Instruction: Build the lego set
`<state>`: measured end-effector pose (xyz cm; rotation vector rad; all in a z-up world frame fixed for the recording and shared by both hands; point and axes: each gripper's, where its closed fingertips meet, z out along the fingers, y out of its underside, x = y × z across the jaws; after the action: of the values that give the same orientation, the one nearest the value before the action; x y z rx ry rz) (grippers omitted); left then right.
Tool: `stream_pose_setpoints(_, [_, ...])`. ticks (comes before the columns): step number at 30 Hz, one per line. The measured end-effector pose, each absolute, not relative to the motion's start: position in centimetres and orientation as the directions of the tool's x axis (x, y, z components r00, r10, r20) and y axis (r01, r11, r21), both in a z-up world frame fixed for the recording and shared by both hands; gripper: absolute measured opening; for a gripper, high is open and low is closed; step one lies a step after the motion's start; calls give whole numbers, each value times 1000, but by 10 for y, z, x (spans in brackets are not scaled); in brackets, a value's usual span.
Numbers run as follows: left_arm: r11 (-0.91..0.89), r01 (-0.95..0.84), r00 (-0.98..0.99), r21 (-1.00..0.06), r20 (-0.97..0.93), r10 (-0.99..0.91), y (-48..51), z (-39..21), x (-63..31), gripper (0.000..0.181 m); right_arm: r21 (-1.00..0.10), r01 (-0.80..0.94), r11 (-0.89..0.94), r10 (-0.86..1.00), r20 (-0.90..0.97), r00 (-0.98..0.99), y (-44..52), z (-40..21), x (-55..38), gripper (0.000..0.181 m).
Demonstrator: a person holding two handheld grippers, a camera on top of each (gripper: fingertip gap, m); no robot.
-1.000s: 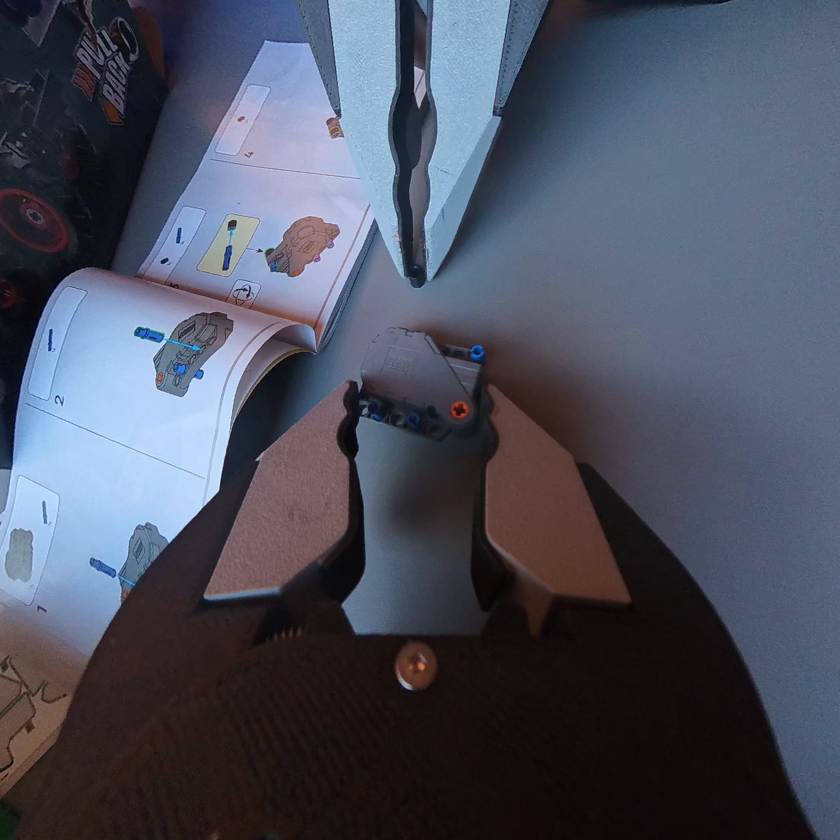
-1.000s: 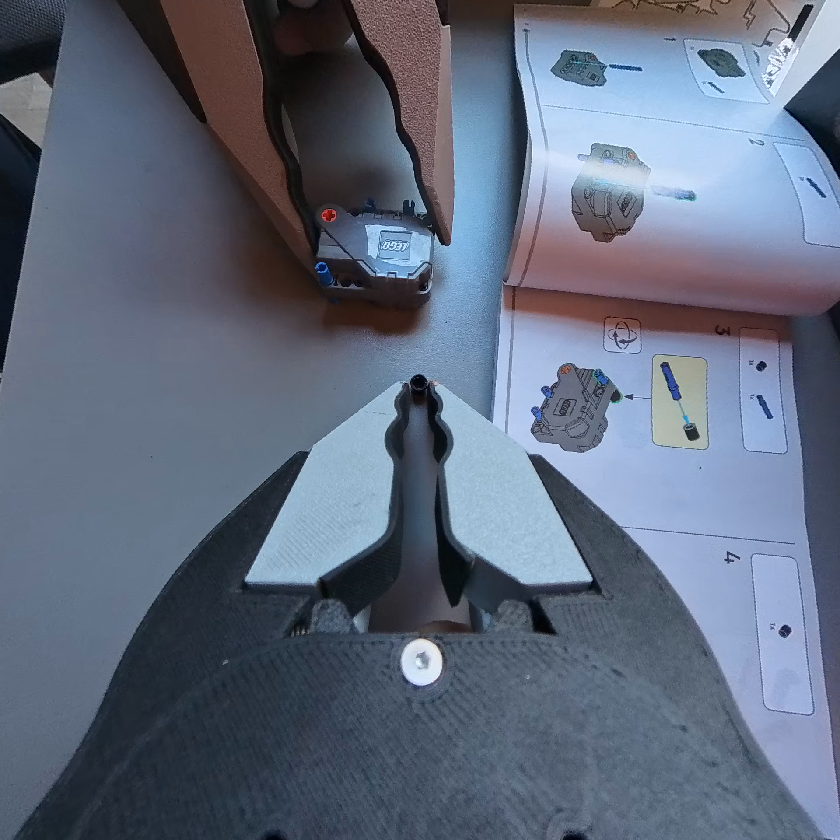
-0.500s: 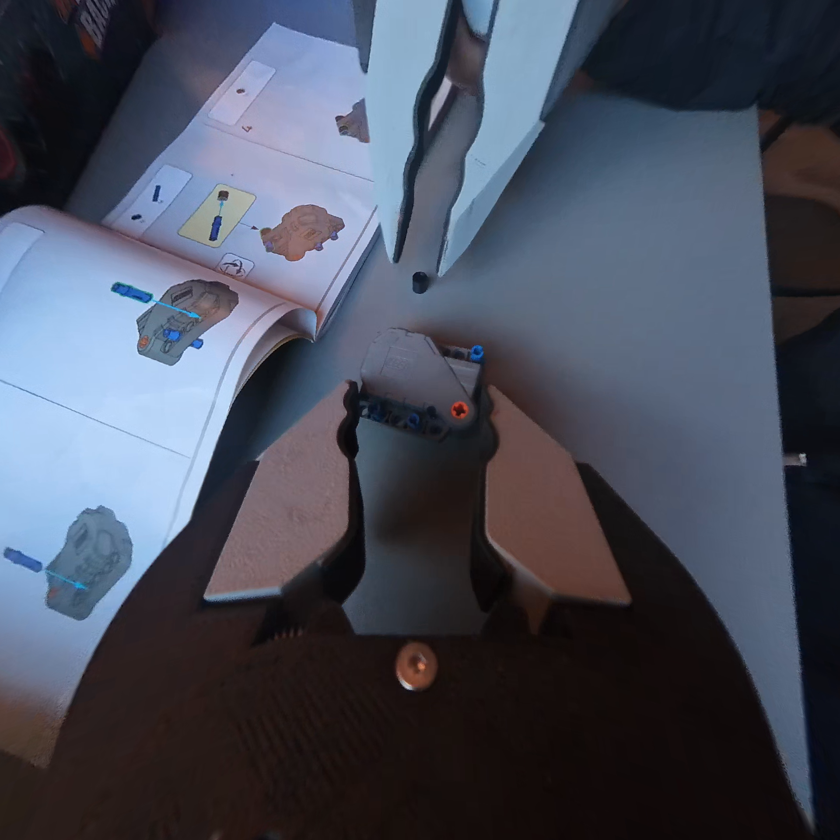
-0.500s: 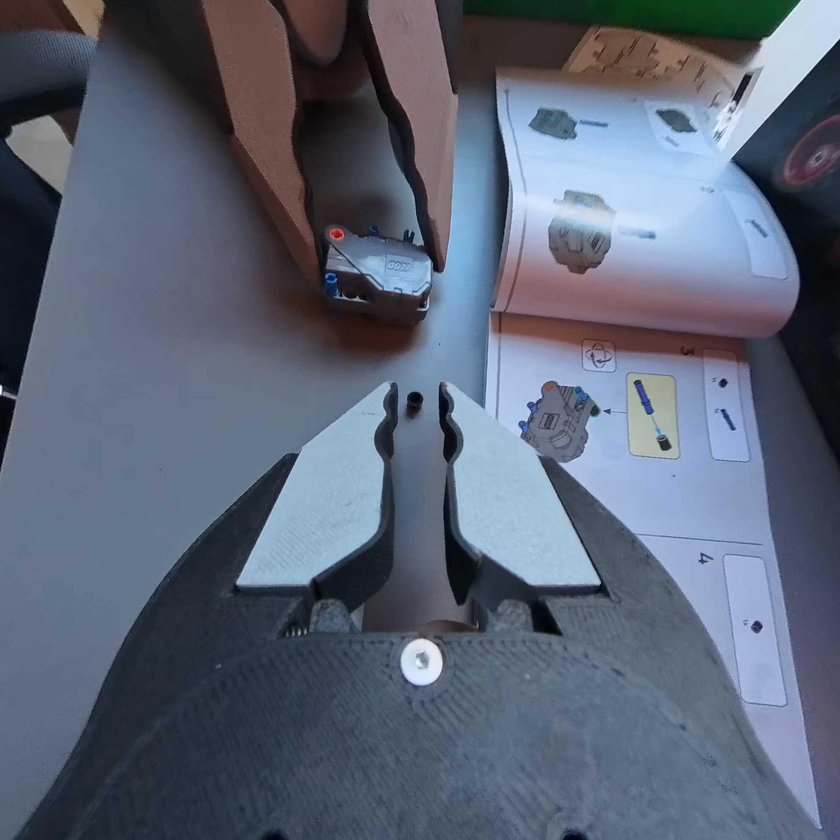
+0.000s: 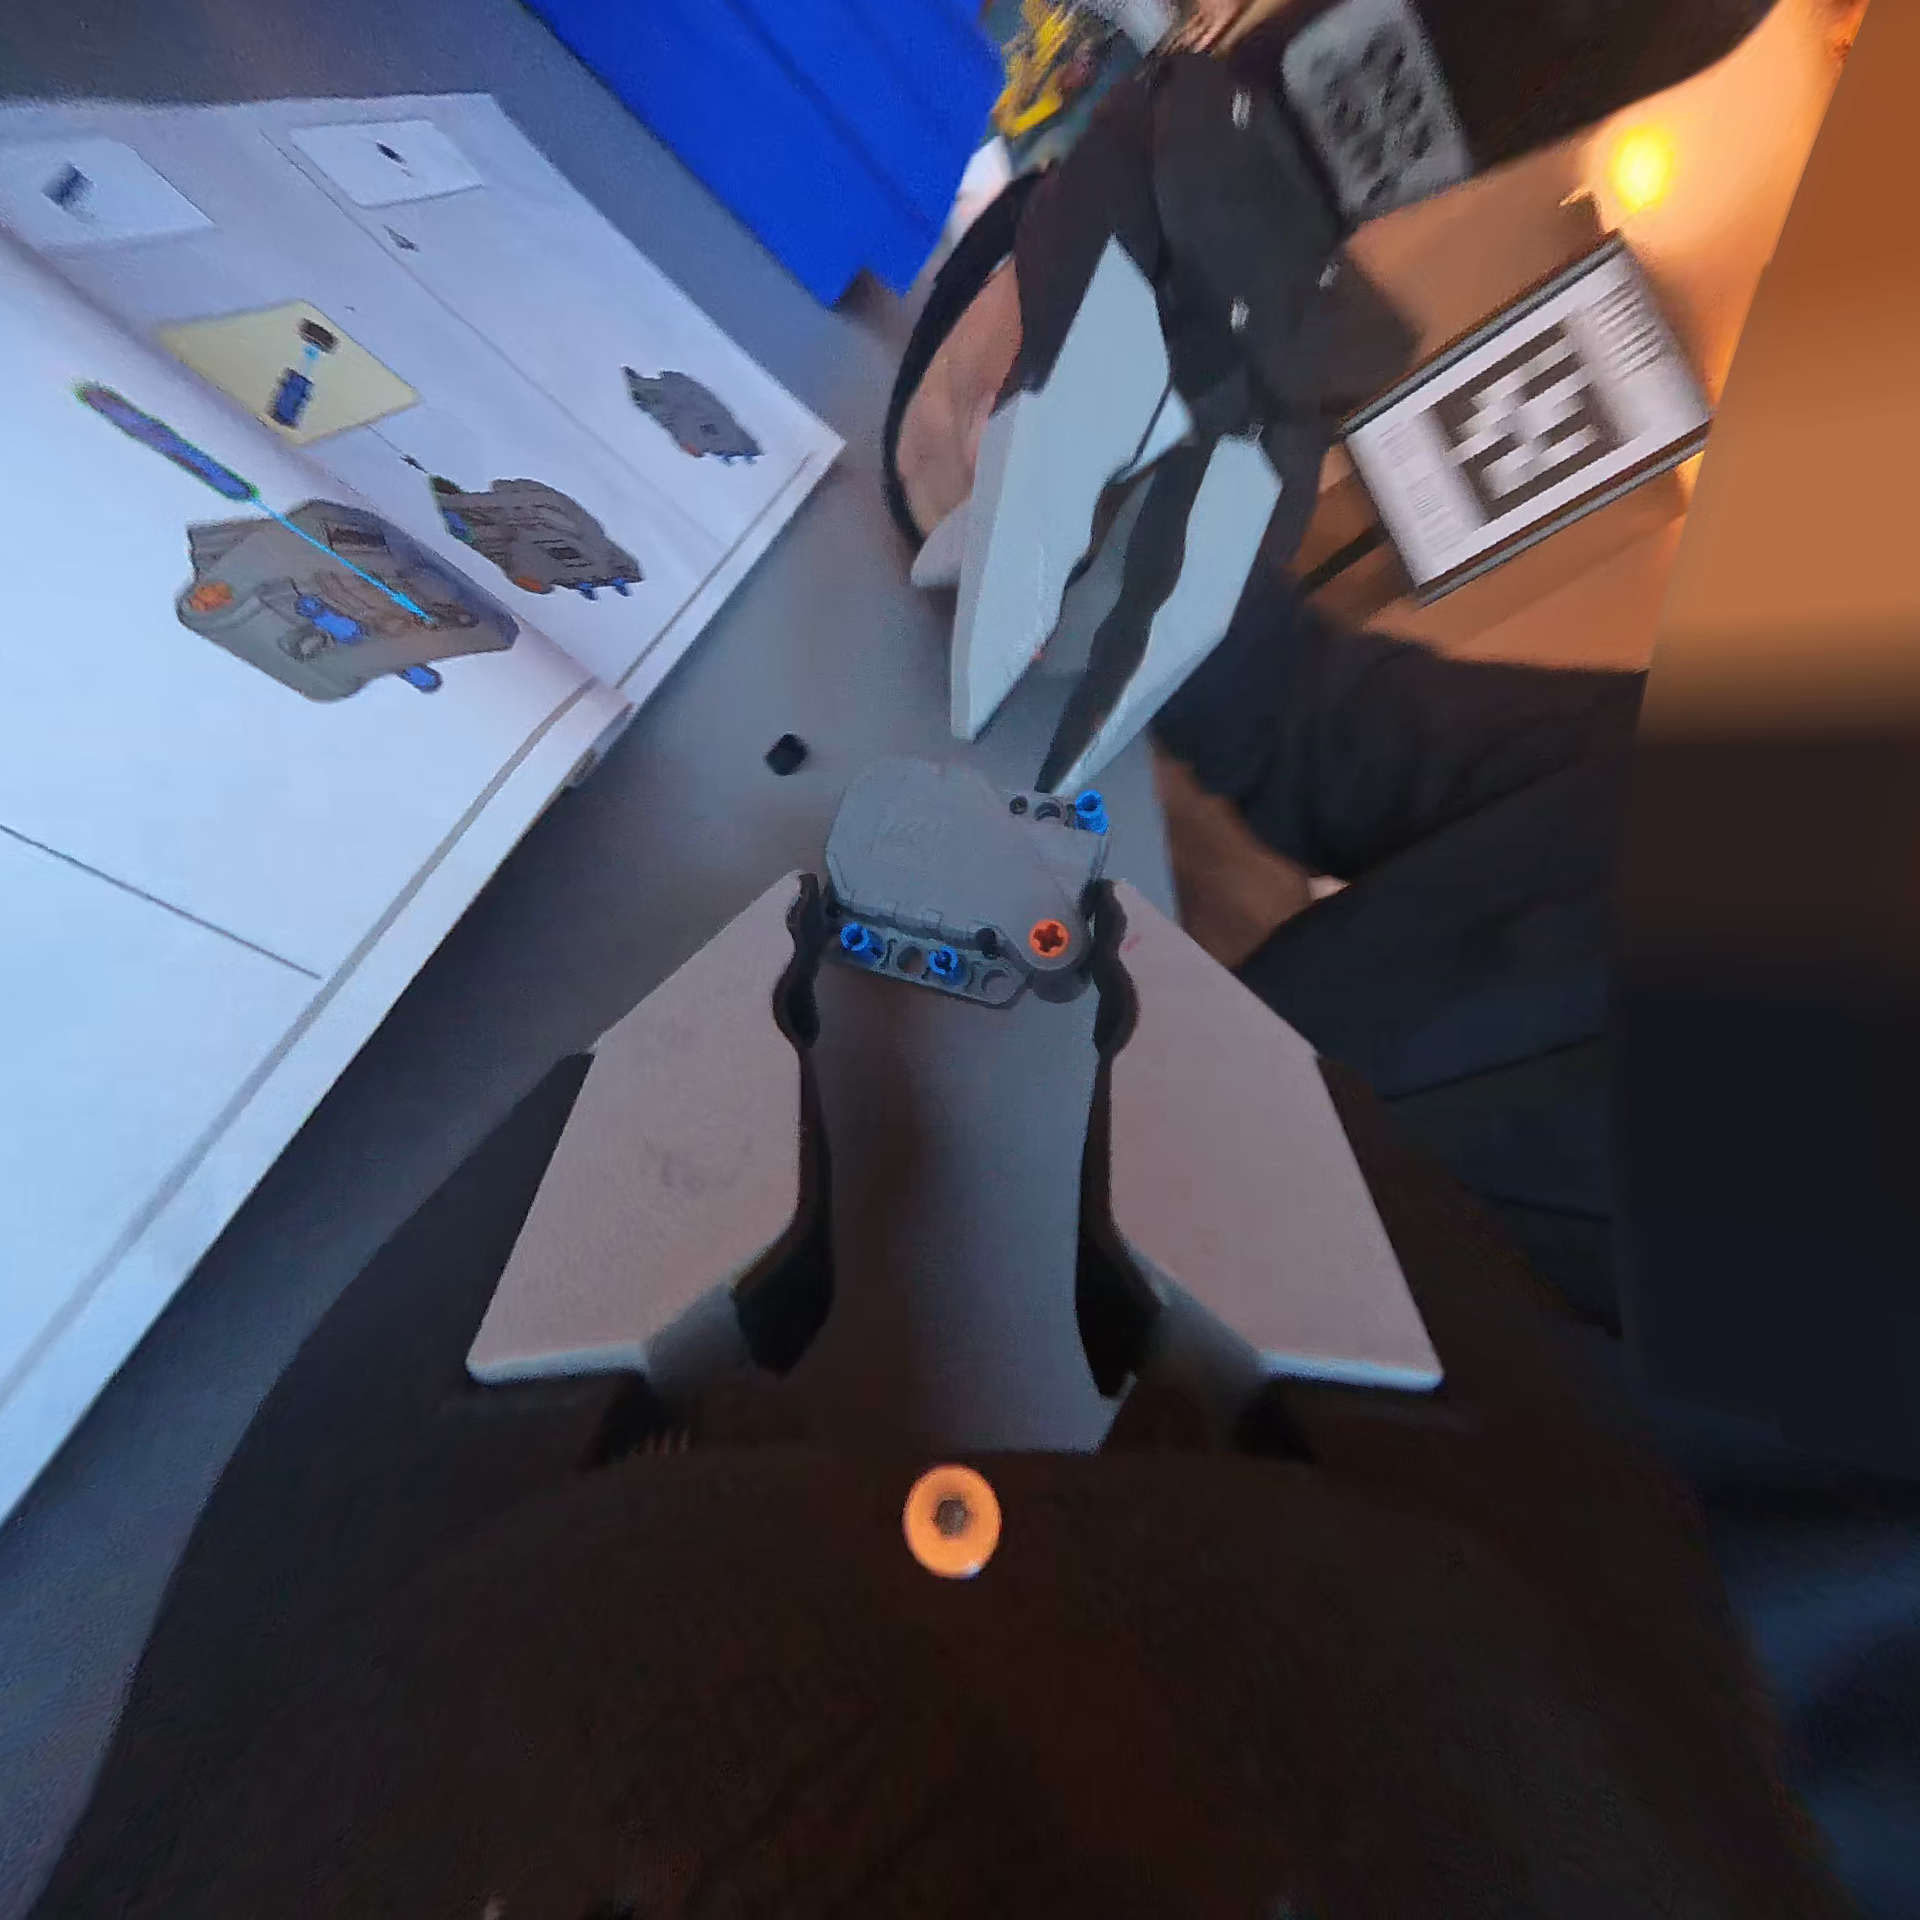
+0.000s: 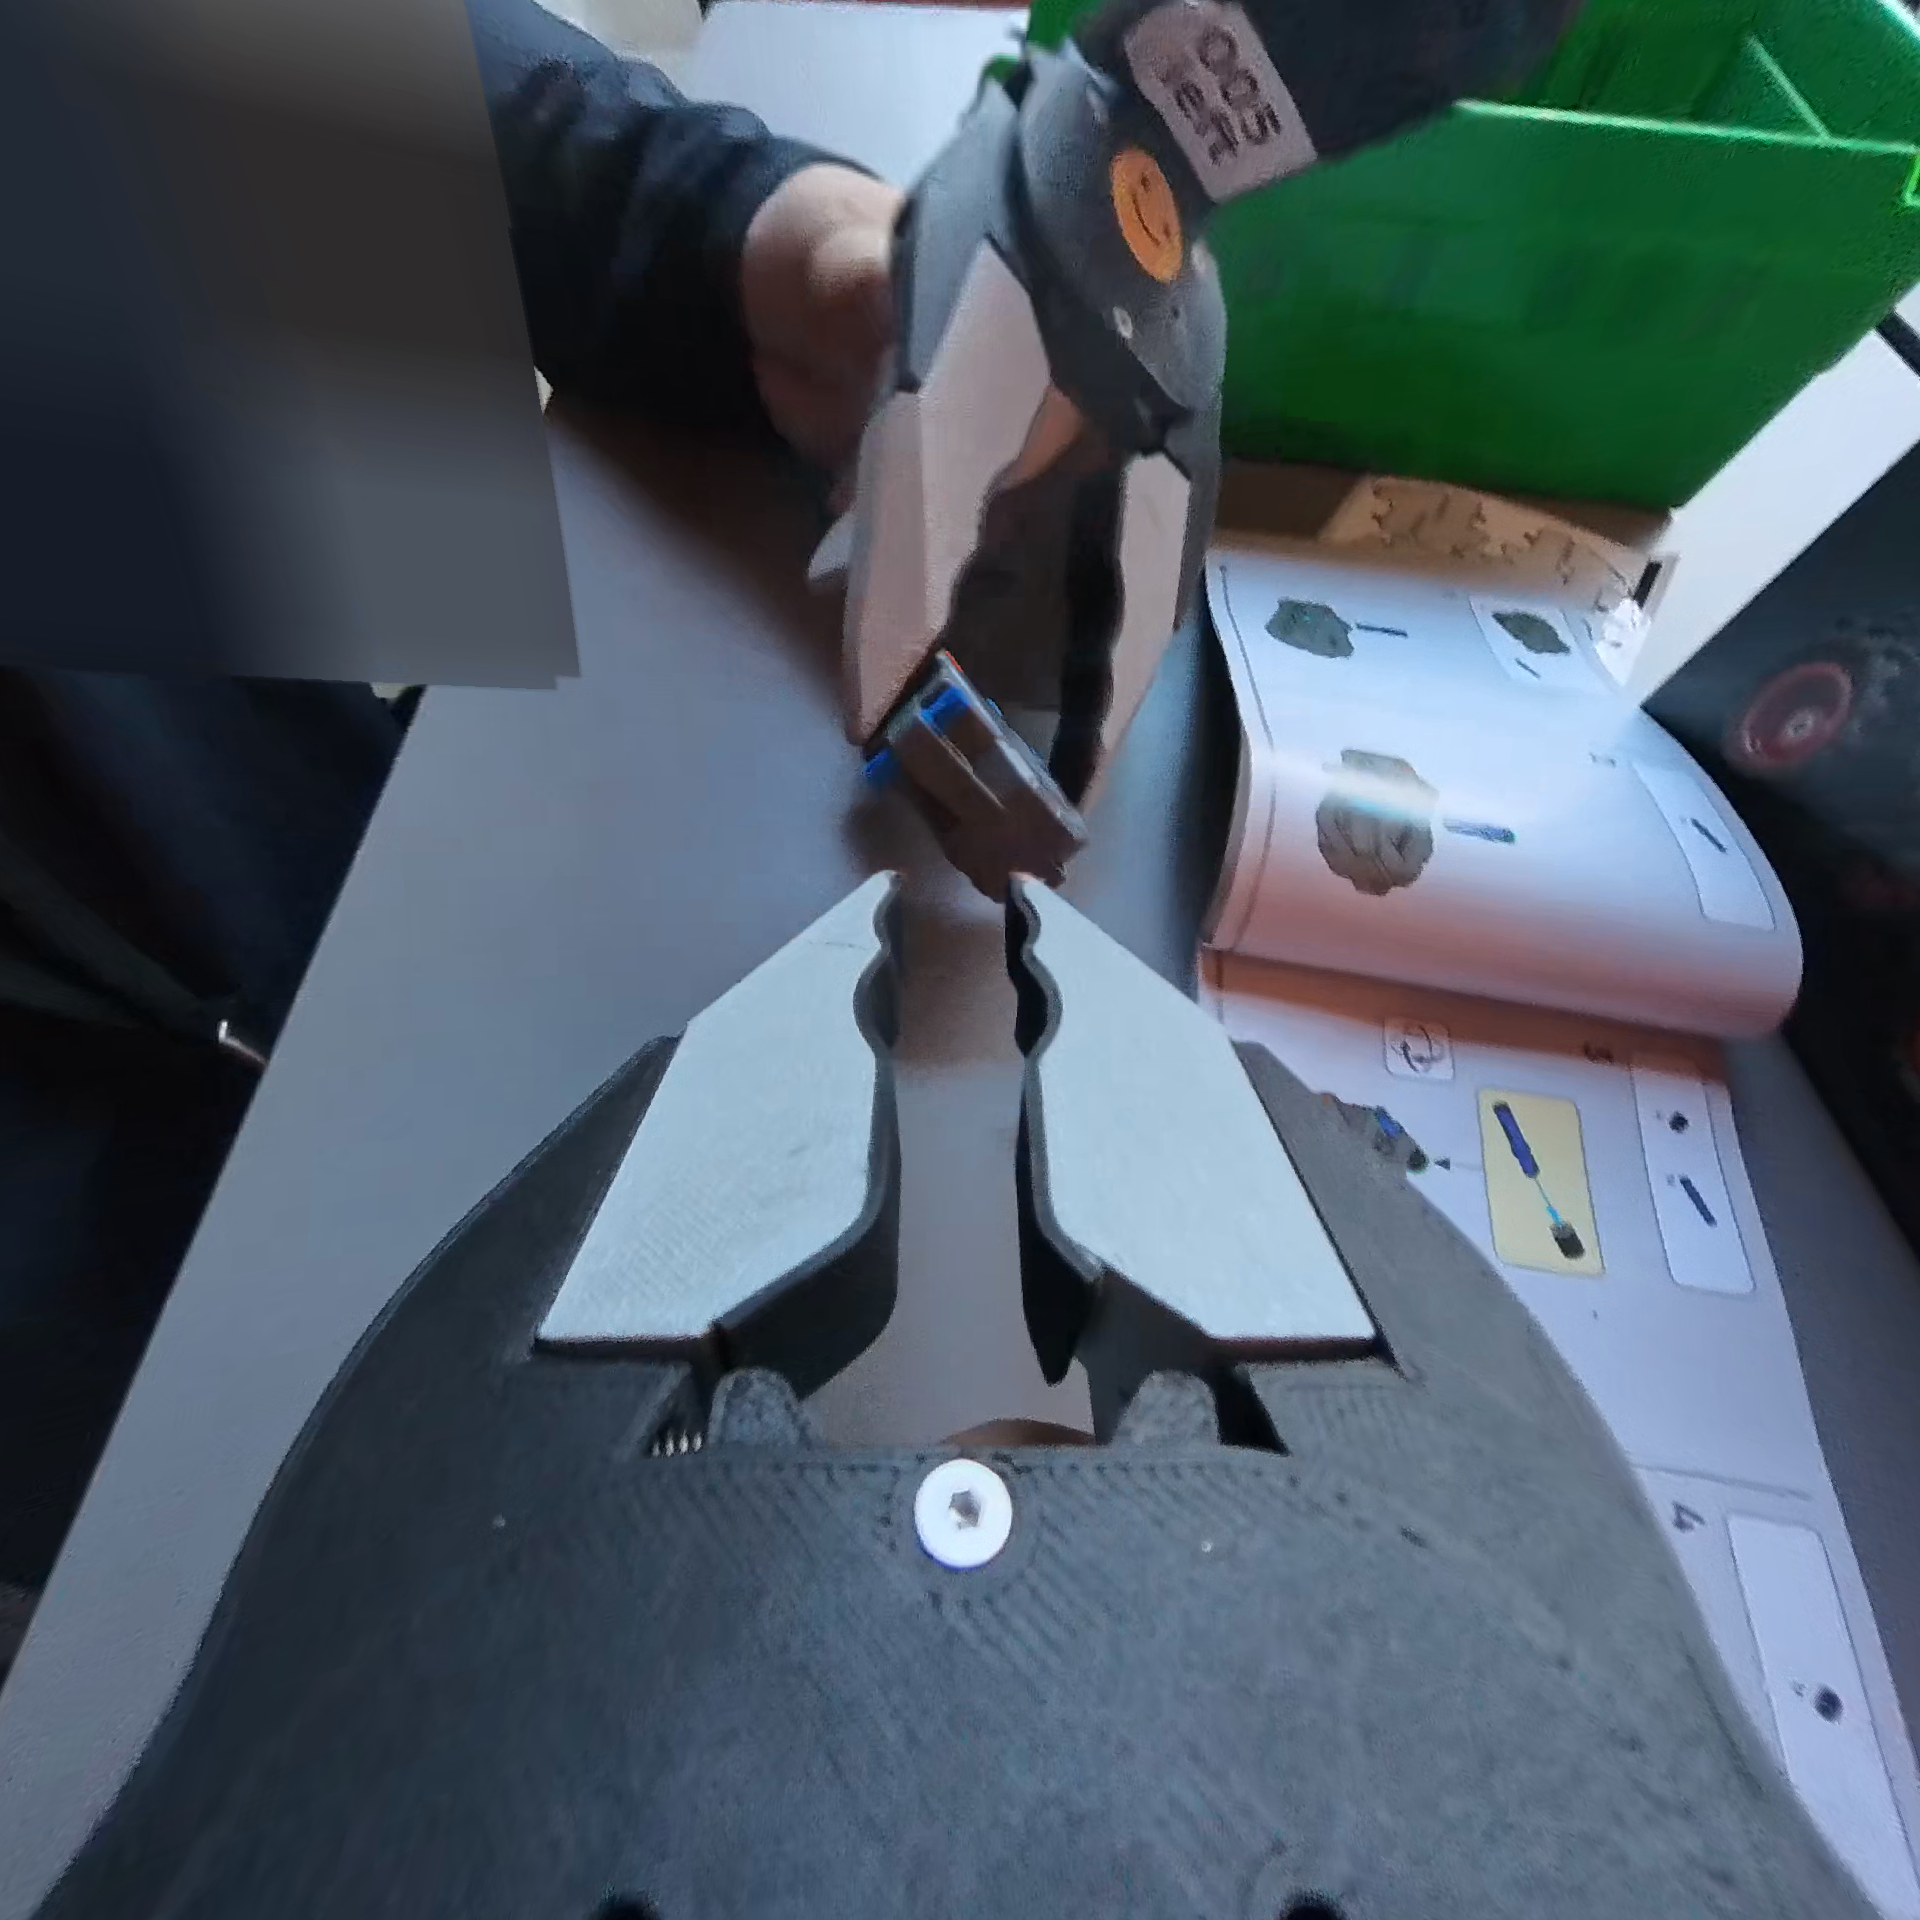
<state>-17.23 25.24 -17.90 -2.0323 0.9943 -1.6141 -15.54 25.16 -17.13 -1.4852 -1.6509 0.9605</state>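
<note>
My left gripper (image 5: 951,909) is shut on a grey motor block (image 5: 956,868) with blue pins and an orange axle hole. In the right wrist view the block (image 6: 977,774) hangs tilted between the left gripper's fingers (image 6: 894,582), just above the grey table (image 6: 582,914). My right gripper (image 6: 958,885) is open and empty, its tips close in front of the block. In the left wrist view the right gripper (image 5: 1013,753) points down beside the block's blue pin (image 5: 1088,802). A small black bush (image 5: 787,752) lies loose on the table, left of the block.
The open instruction booklet (image 6: 1455,831) lies right of the block in the right wrist view and on the left in the left wrist view (image 5: 312,540). A green bin (image 6: 1558,270) and a black box (image 6: 1808,727) stand behind it. A person's hand and dark sleeve (image 6: 800,312) hold the left gripper. Less than 4 cm separates the two grippers' tips. The small black bush (image 5: 787,752) is about equally far from each gripper, around 6 cm.
My right gripper opened and left the small black bush on the table, then moved up to the block. My left gripper has tilted the block and swung round.
</note>
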Motion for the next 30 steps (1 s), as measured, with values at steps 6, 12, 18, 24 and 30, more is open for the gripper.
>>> stream_pose_setpoints(6, [-741,-279,55,-611,760,-647,253,-176,-173,50,-910,407,83,996,58,-74,248,-160,-163,20])
stream_pose_setpoints(12, [-732,-316,48,-604,760,-648,246,-180,-170,50,-893,389,227,974,219,-66,243,-159,-170,31])
stream_pose_setpoints(18, [-732,-339,49,-590,766,-640,242,-183,-169,50,-842,404,356,932,352,-87,237,-163,-174,27])
stream_pose_setpoints(24, [-699,-389,75,-600,735,-674,237,-190,-167,50,-761,430,487,863,494,-104,233,-167,-175,27])
stream_pose_setpoints(30, [-686,-413,97,-599,720,-687,237,-195,-167,50,-611,467,639,733,668,-128,229,-172,-176,20])
